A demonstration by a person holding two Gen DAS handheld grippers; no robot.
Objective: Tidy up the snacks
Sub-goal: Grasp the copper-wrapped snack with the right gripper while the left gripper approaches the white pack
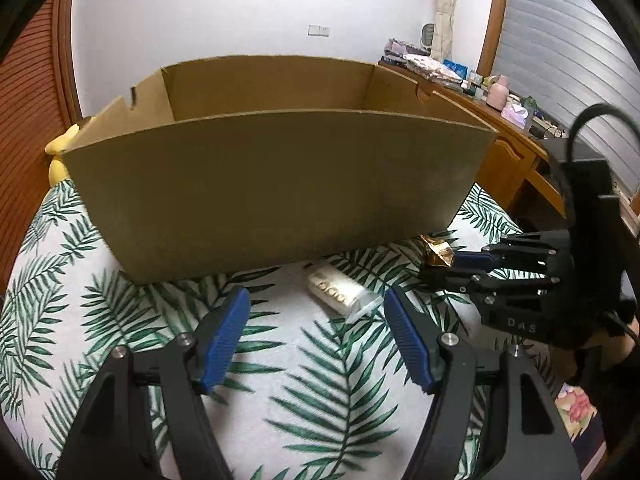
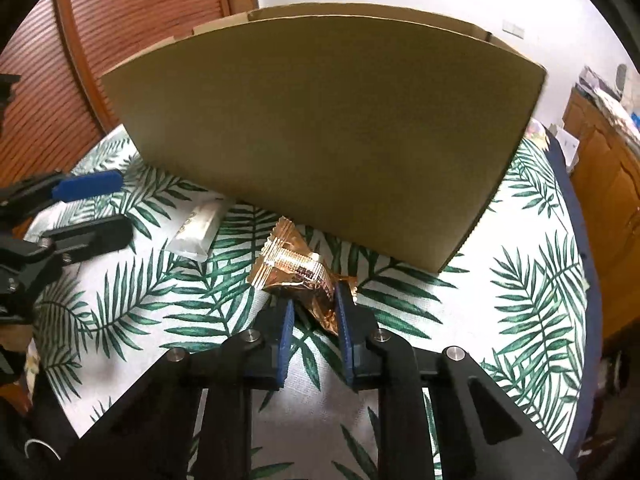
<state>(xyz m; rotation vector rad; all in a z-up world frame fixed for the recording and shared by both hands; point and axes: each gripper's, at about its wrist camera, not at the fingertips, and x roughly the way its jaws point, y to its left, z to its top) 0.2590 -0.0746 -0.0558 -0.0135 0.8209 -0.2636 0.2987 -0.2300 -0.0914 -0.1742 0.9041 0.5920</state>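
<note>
An open cardboard box (image 1: 276,188) stands on the palm-leaf cloth; it also fills the right wrist view (image 2: 328,152). A white snack packet (image 1: 334,290) lies just in front of the box, also seen in the right wrist view (image 2: 198,232). My left gripper (image 1: 316,312) is open, and the white packet lies just ahead of its blue fingertips. My right gripper (image 2: 314,304) is shut on a gold foil snack packet (image 2: 294,270), close to the box's front wall. In the left wrist view the right gripper (image 1: 440,266) holds the gold packet (image 1: 438,252) at the right.
The palm-leaf cloth (image 1: 320,400) covers the surface. A wooden desk (image 1: 504,136) with clutter stands at the back right. A wooden slatted door (image 2: 120,20) is behind the box. A yellow object (image 1: 60,156) sits beside the box's left end.
</note>
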